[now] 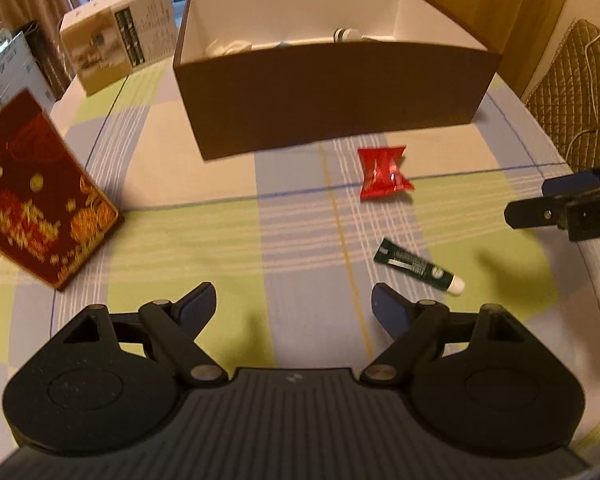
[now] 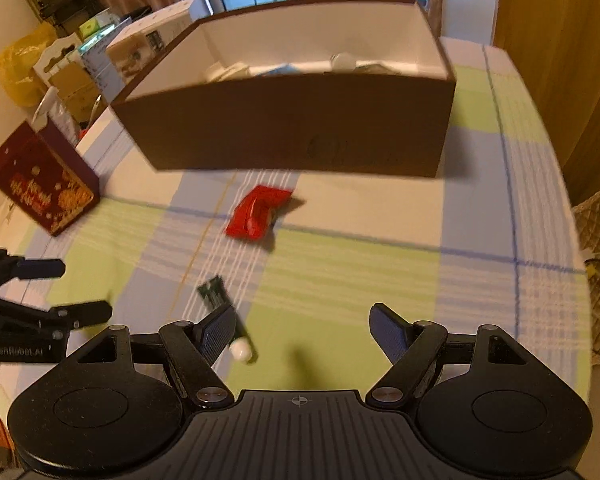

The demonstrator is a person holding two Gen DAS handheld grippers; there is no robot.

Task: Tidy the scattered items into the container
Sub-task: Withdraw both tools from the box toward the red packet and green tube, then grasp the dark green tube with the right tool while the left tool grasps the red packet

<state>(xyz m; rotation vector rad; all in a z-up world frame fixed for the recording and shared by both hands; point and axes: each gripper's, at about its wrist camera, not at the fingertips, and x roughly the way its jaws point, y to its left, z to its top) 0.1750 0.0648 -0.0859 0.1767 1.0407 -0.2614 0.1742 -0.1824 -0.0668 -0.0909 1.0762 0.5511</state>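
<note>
A brown open box point(image 1: 332, 100) point(image 2: 292, 132) with a white inside stands at the far side of the checked tablecloth, with some pale items lying in it. In front of it lies a red snack packet point(image 1: 383, 174) point(image 2: 258, 216). Nearer lies a dark green tube with a white cap point(image 1: 418, 266) point(image 2: 216, 296). My left gripper point(image 1: 292, 304) is open over bare cloth, the tube just right of it. My right gripper point(image 2: 302, 326) is open too, its left finger overlapping the tube's cap end. Each gripper shows at the edge of the other's view point(image 1: 540, 204) point(image 2: 64, 292).
A dark red printed box point(image 1: 36, 200) point(image 2: 44, 192) stands at the table's left. A white carton point(image 1: 116, 48) sits behind it, with bags and cartons beyond the table's left edge. A quilted chair back point(image 1: 572, 92) is at the right.
</note>
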